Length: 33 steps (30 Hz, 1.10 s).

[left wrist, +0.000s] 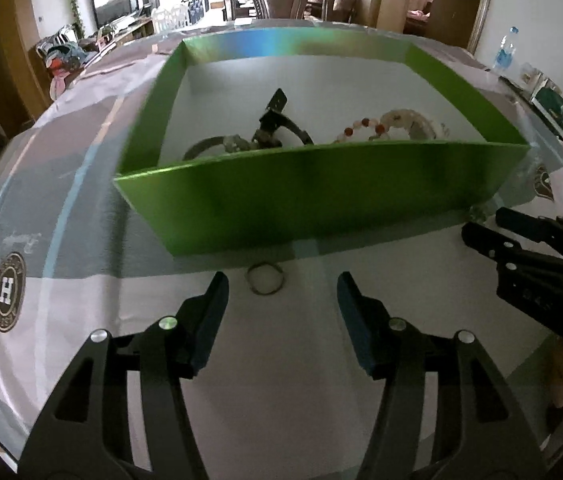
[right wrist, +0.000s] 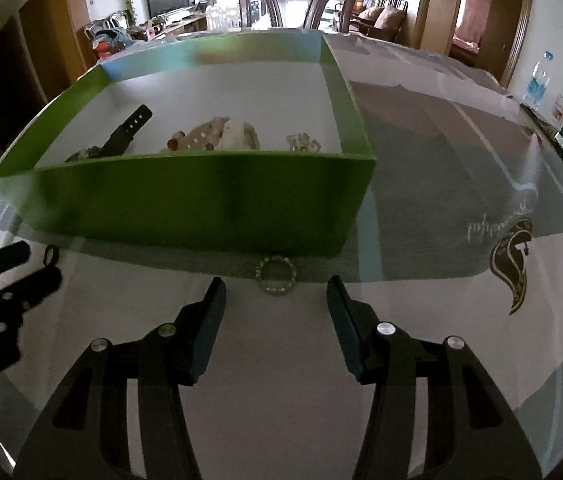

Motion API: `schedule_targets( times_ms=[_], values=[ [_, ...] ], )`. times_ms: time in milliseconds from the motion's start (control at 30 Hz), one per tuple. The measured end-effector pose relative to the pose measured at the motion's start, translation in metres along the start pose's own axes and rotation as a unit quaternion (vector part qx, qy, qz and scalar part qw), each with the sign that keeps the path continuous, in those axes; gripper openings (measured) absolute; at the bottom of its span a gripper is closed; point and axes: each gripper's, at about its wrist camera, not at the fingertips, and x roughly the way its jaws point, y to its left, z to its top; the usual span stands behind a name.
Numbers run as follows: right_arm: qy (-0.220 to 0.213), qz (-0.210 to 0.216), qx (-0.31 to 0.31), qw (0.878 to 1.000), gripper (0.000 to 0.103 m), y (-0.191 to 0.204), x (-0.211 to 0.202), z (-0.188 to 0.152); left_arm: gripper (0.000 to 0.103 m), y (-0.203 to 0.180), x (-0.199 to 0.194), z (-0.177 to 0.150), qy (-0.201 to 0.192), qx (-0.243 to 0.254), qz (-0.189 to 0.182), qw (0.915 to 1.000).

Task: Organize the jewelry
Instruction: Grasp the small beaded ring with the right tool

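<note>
Your table [left wrist: 281, 380] carries a cloth with a round "H" badge [left wrist: 8, 291] at 9 o'clock; the script by the helmet logo [right wrist: 512, 263] is unreadable. The green box [left wrist: 313, 196] at 12 o'clock hides part of the watch [left wrist: 277, 126] and the beads [left wrist: 365, 128] behind its near wall. Your left gripper [left wrist: 282, 292] stands half open and empty, a thin ring [left wrist: 264, 278] just ahead. Your right gripper [right wrist: 276, 292] is the same, before a beaded ring [right wrist: 276, 275].
</note>
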Motion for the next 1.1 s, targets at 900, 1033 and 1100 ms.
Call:
schedule_targets(
  times_ms=[900,1033,1100],
  values=[
    [-0.007,0.022,-0.015,1.0,0.052,0.005,-0.022,-0.02,0.039,0.02,-0.013,-0.022,-0.005,-0.054,-0.055,0.997],
    [-0.011,0.02,-0.017,1.0,0.052,0.008,-0.009,-0.009,0.04,0.014,-0.011,-0.022,-0.013,-0.041,-0.037,0.9984],
    [-0.017,0.025,-0.026,0.999,0.038,0.013,-0.008,-0.006,0.04,0.012,-0.012,-0.024,-0.015,-0.035,-0.032,0.9988]
  ],
)
